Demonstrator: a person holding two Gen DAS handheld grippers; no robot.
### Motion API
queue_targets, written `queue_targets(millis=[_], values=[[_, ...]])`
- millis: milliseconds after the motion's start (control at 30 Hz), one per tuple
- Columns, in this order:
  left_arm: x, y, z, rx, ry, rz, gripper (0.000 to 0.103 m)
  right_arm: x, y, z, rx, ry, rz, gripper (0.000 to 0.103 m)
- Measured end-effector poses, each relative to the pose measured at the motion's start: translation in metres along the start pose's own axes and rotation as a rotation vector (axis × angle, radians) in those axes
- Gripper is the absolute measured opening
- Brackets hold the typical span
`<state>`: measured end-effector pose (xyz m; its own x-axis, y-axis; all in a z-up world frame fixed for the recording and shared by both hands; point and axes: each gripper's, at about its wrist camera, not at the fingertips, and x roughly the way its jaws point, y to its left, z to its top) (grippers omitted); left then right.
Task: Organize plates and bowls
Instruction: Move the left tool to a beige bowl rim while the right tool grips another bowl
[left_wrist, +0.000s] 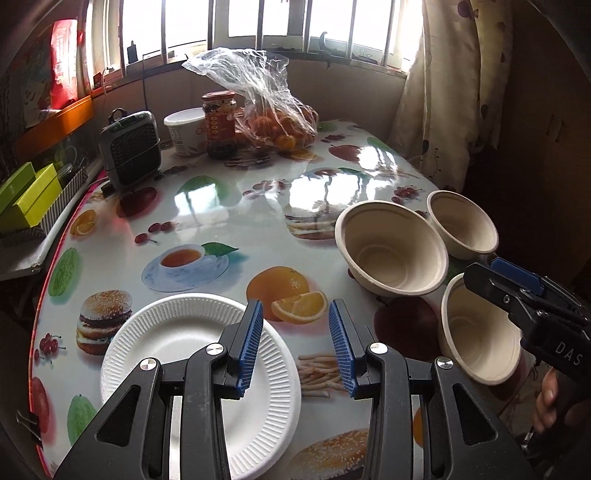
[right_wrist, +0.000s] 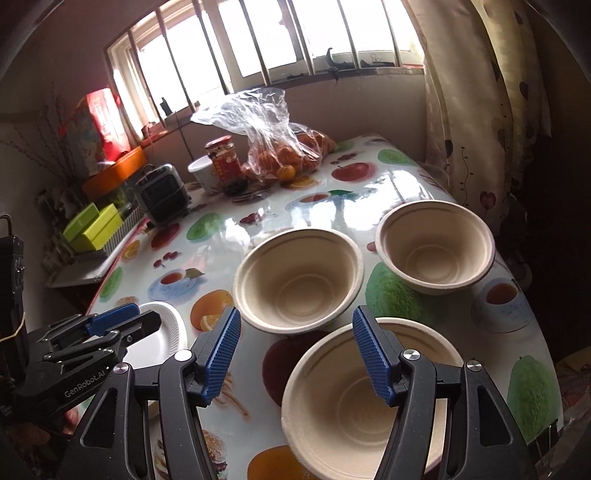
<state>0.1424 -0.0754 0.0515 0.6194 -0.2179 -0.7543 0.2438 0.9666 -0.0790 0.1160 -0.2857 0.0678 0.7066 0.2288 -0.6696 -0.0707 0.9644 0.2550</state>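
Note:
A white ribbed paper plate (left_wrist: 173, 343) lies at the near left of the fruit-print table (left_wrist: 229, 206). My left gripper (left_wrist: 295, 347) hangs open above the plate's right edge; only tablecloth shows between its pads. Three beige pulp bowls stand upright at the right: a middle bowl (right_wrist: 299, 280), a far bowl (right_wrist: 436, 247) and a near bowl (right_wrist: 351, 402). My right gripper (right_wrist: 297, 354) is open over the near bowl's far-left rim, one finger above its inside, the other outside it, neither pad pressing. The left wrist view shows the right gripper (left_wrist: 495, 277) beside the near bowl (left_wrist: 476, 332).
At the table's far end are a clear bag of oranges (left_wrist: 273, 122), a red-labelled jar (left_wrist: 219, 125), a white tub (left_wrist: 184, 133) and a small grey fan (left_wrist: 131, 151). Green boxes (left_wrist: 33, 195) sit on a ledge left. A curtain (left_wrist: 443, 92) hangs at the right.

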Motion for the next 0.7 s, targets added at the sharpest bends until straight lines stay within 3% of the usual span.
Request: queue_targets(millis=[333, 700], values=[[0.032, -0.023, 0.021, 0.000, 0.066, -0.066, 0.038, 0.003, -0.040, 0.017, 0.026, 0.008, -0.057, 0.063], [0.067, -0.024, 0.043, -0.049, 0.096, -0.119, 0.038, 0.037, -0.039, 0.031, 0.009, 0.061, -0.063, 0.063]])
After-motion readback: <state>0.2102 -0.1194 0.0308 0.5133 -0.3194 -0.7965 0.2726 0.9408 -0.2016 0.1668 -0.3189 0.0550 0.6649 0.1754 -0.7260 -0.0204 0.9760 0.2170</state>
